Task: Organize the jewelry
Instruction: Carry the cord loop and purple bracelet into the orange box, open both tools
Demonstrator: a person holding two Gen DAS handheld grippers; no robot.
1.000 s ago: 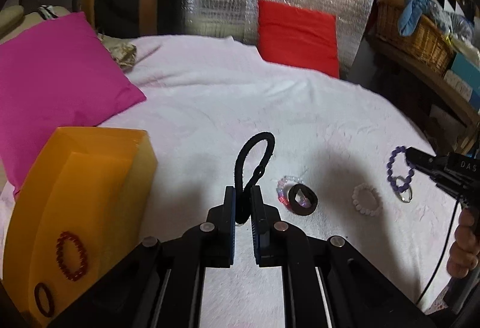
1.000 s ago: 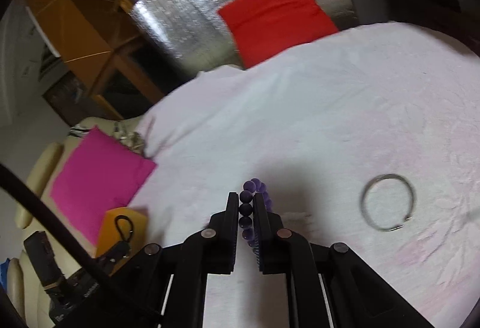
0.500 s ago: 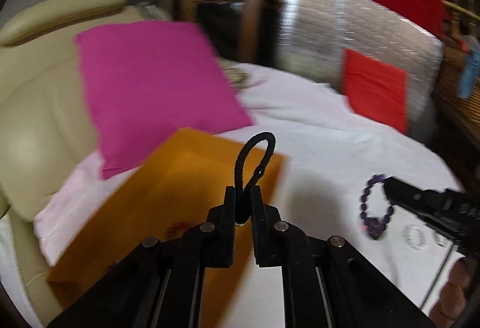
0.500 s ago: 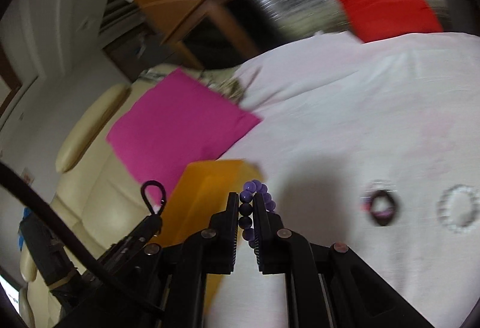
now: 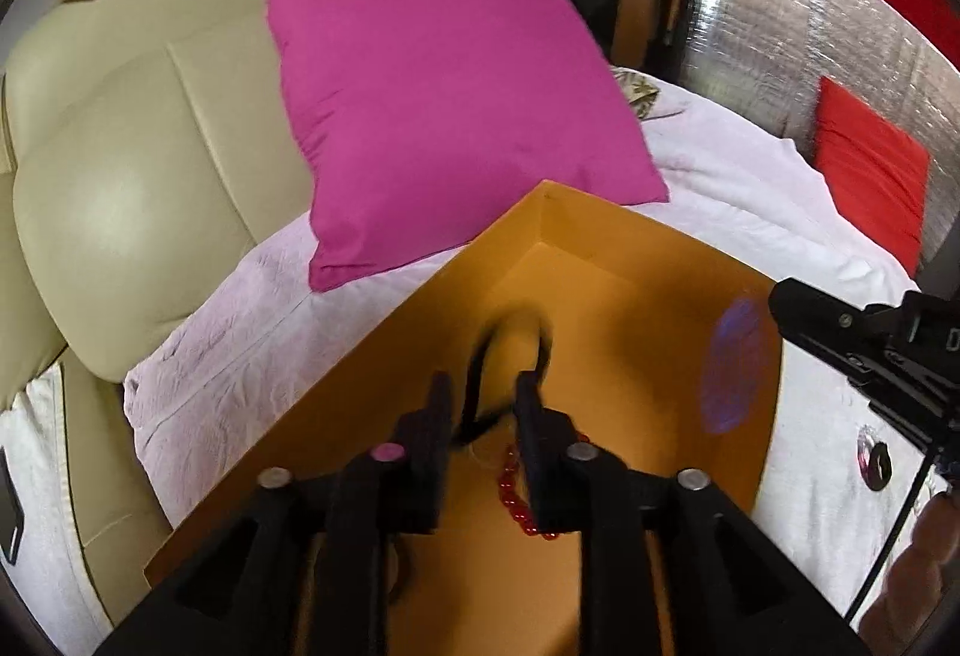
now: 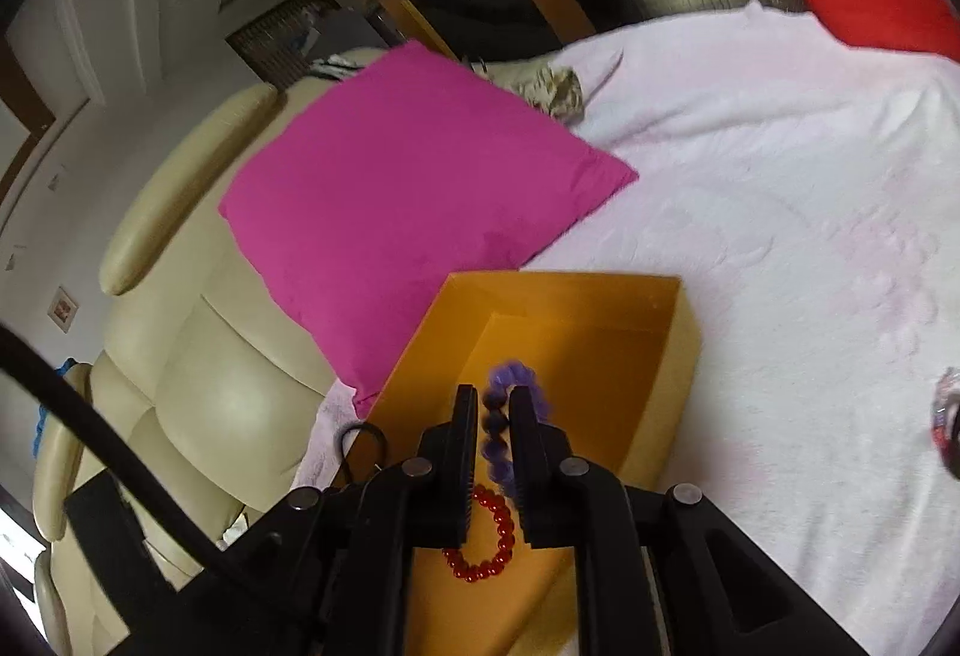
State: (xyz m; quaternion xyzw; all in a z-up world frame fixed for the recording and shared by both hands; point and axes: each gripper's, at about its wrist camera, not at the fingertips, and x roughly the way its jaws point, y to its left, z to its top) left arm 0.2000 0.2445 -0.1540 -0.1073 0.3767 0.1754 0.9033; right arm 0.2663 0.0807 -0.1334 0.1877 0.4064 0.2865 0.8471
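Observation:
An orange box point(image 5: 630, 260) point(image 6: 660, 350) sits on the white bedspread beside a pink pillow. My left gripper point(image 5: 483, 386) is over the box with its jaws parted; the black loop bracelet point(image 5: 510, 350) is blurred between them, loose. A red bead bracelet point(image 5: 516, 500) point(image 6: 486, 542) lies on the box floor. My right gripper point(image 6: 495, 404) is over the box too, jaws slightly apart, with the purple bead bracelet point(image 6: 510, 416) blurred between them; it shows as a purple smear in the left wrist view point(image 5: 732, 362).
The pink pillow point(image 5: 438, 98) point(image 6: 408, 188) leans on a cream headboard point(image 5: 132, 158). A dark ring-shaped piece point(image 5: 873, 458) and another piece point(image 6: 945, 416) lie on the bedspread point(image 6: 780, 176). A red cushion point(image 5: 870, 176) stands at the back.
Both grippers swung left from the bedspread to above the orange box. The left jaws have opened and the black loop is dropping. The right jaws have parted and the purple bracelet blurs.

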